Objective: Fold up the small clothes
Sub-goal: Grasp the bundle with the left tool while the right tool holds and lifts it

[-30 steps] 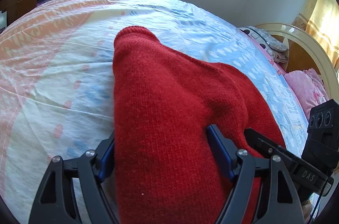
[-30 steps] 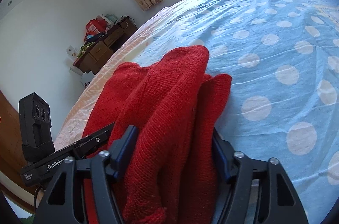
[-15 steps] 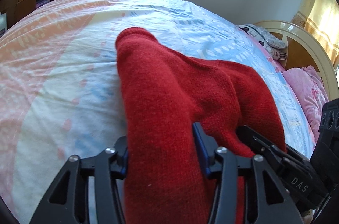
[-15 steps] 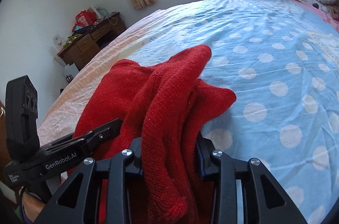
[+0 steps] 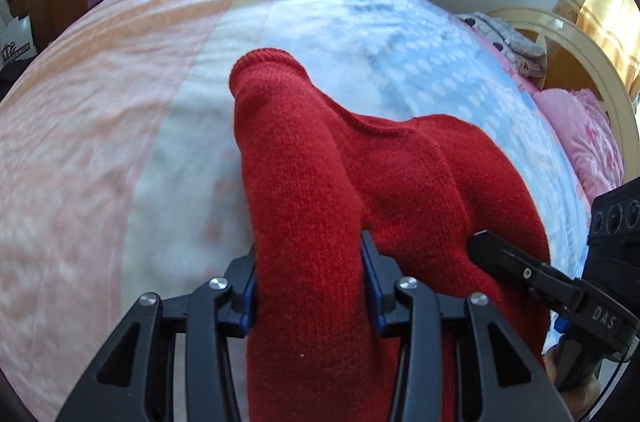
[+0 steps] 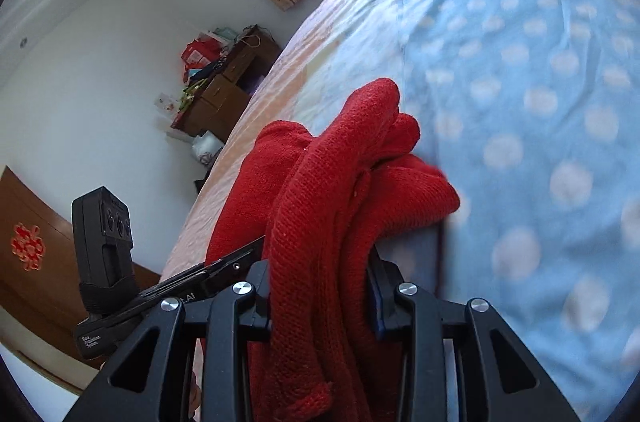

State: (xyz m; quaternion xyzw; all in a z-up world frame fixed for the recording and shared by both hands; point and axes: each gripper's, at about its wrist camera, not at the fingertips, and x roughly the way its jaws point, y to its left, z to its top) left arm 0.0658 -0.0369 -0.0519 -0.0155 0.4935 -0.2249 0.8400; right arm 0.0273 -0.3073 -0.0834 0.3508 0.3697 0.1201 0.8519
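Two views, taken in turn. From the left wrist, we see our left gripper (image 5: 308, 286) pinching a thick roll of the red sweater (image 5: 360, 190), which runs ahead of it across the bed (image 5: 120, 122). From the right wrist, our right gripper (image 6: 320, 296) clamps bunched layers; we judge both grips let us carry one edge over for a fold.

Both grippers (image 5: 308, 286) (image 6: 320, 286) clamped tight, side by side.
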